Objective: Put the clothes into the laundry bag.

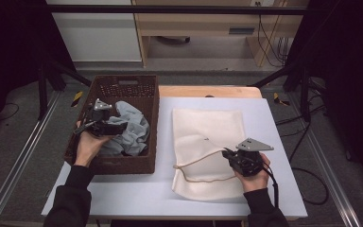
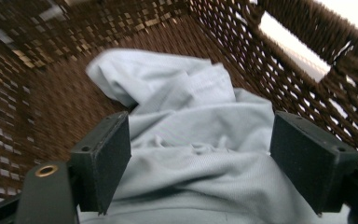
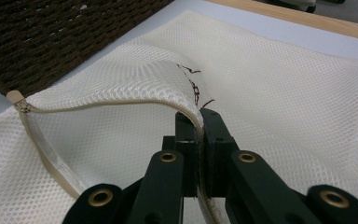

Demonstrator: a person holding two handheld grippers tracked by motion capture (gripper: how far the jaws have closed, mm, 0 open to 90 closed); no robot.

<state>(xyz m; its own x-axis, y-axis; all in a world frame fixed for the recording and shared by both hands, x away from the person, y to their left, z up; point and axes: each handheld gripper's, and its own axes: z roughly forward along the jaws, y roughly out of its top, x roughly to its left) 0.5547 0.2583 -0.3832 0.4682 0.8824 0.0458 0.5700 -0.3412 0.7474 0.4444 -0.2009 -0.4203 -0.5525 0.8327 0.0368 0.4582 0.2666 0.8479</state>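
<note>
One pale blue garment (image 2: 191, 154) lies in the one brown wicker basket (image 1: 149, 101), between the spread jaws of the left tongs (image 2: 200, 163) above it. The right tongs (image 3: 199, 135) are clamped on the zippered edge of one cream mesh bag (image 3: 279, 84), which spreads ahead of them on the desk (image 1: 274, 118).

Desk (image 1: 274, 142): pale sheet over wooden top (bare strip along far edge). Carries brown woven basket (image 1: 123, 163) at left; cream mesh bag (image 1: 208, 127) lying flat just beside, at right.
</note>
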